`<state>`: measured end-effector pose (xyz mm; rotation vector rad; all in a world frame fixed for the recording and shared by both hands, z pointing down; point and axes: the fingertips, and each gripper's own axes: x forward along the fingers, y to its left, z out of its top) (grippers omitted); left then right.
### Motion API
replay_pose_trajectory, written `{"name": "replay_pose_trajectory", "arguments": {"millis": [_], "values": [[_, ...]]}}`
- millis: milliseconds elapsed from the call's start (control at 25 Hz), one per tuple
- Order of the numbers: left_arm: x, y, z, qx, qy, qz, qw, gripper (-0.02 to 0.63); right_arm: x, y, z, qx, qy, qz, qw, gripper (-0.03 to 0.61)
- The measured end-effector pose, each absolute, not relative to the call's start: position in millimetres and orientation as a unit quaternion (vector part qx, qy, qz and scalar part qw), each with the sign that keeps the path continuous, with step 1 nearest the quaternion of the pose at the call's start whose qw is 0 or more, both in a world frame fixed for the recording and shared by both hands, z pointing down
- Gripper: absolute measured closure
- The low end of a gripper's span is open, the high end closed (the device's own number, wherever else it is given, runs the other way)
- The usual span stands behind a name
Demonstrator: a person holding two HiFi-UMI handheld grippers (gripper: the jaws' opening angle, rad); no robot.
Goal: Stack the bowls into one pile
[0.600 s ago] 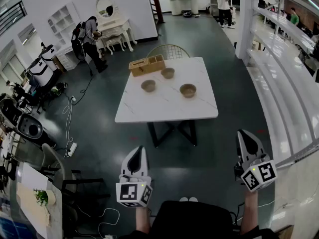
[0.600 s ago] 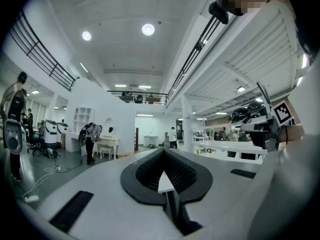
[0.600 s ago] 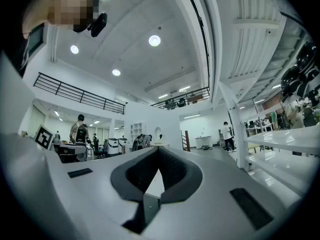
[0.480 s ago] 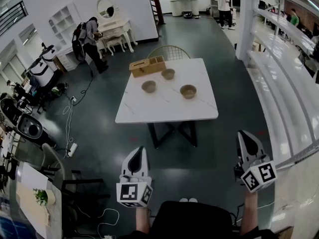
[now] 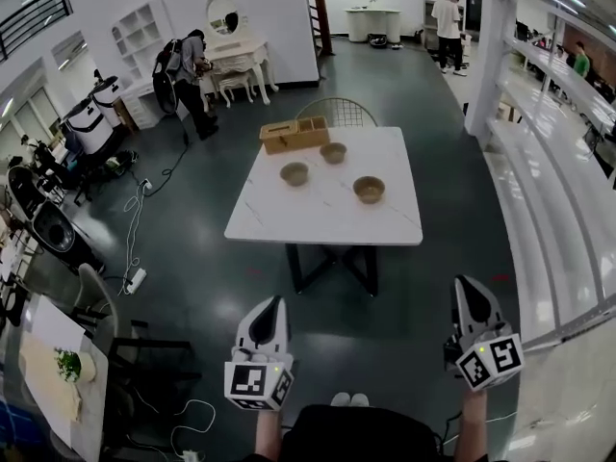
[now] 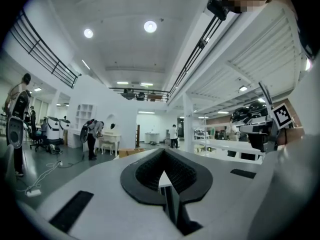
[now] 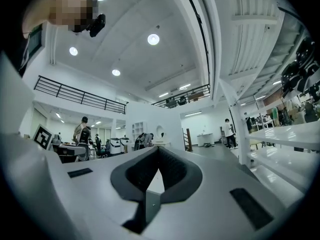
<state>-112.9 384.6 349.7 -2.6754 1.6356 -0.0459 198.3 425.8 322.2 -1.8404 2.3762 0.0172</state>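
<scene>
1. Left gripper, bottom of the head view, is over the dark floor and well short of the table. In the left gripper view its jaws are closed tip to tip with nothing between them.
2. Right gripper is level with the left one and also over the floor. In the right gripper view its jaws are clenched together and empty.
3. Shoes show between the two grippers at the bottom edge.
4. The white table stands ahead of both grippers, well apart from them, on a dark crossed leg frame.
5. Right bowl is the nearest, upright, by the table's right edge about mid-depth.
6. Left bowl is upright, left of the table's centre, a little farther back, apart from the right bowl.
7. Far bowl is upright near the table's far edge, just beside the wooden box. No bowl touches another and none is stacked.
8. Wooden box with open compartments sits at the table's far left corner; contents too small to tell.
9. A wire chair stands behind the table's far edge.
10. Farther off, a person with a backpack bends at a white dresser on the left; another person stands at the back right.
</scene>
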Motion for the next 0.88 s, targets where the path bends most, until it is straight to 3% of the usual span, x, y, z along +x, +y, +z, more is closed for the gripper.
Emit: {"name": "replay_pose_trajectory", "arguments": {"millis": [480, 880], "values": [[-125, 393, 361, -0.837, 0.547, -0.022, -0.012, 0.6, 195, 413, 331, -0.593, 0.801, -0.014, 0.081, 0.565], [-130, 329, 363, -0.836, 0.548, -0.018, -0.011, 0.6, 193, 351, 337, -0.595, 0.799, -0.018, 0.089, 0.565]]}}
